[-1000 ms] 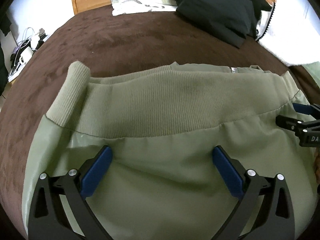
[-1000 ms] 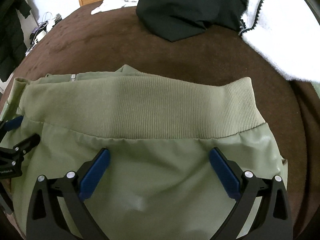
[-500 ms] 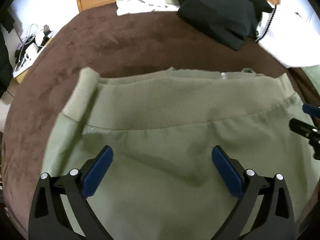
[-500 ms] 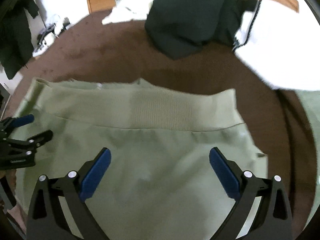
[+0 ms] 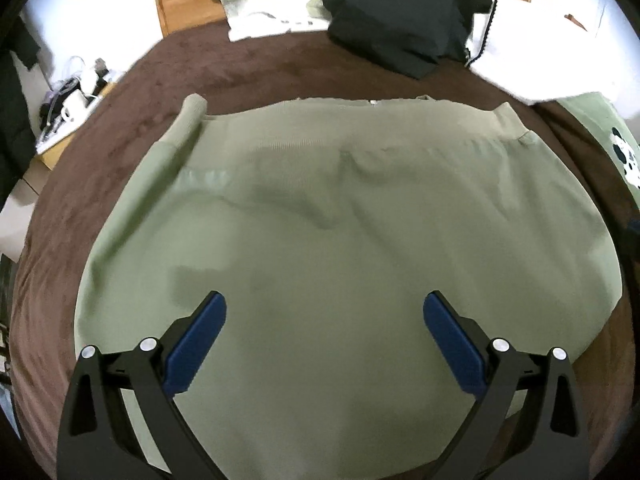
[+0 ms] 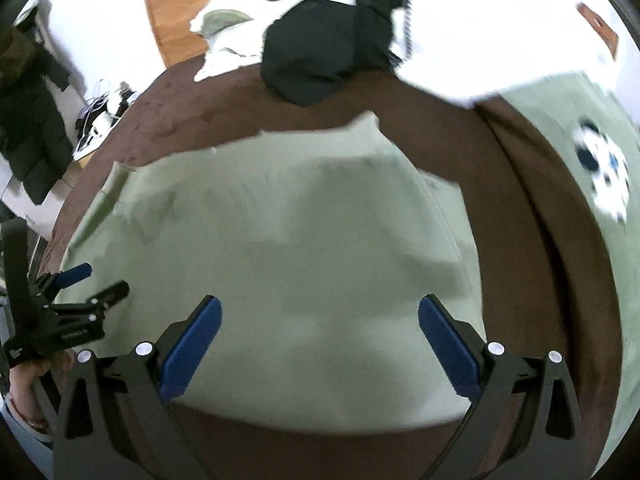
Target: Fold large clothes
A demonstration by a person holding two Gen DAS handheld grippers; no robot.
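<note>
An olive green jacket (image 5: 320,220) lies folded flat on the brown bedspread (image 5: 240,68), its ribbed hem toward the far side. My left gripper (image 5: 325,340) hovers open above the near part of the jacket with nothing between its blue pads. In the right wrist view the same jacket (image 6: 280,240) fills the middle, blurred by motion. My right gripper (image 6: 319,344) is open over its near edge, holding nothing. The left gripper (image 6: 88,284) shows at the left edge of that view, open too, with a hand under it.
A black garment (image 5: 400,28) and white clothes (image 5: 540,40) lie at the head of the bed by a wooden headboard (image 5: 188,0). A green patterned cloth (image 6: 580,152) lies at the right. A side table with cables (image 5: 72,104) stands left of the bed.
Both grippers have pulled back and risen away from the jacket, so more of it and of the bed shows. The jacket lies flat; the ribbed hem looks farther away.
</note>
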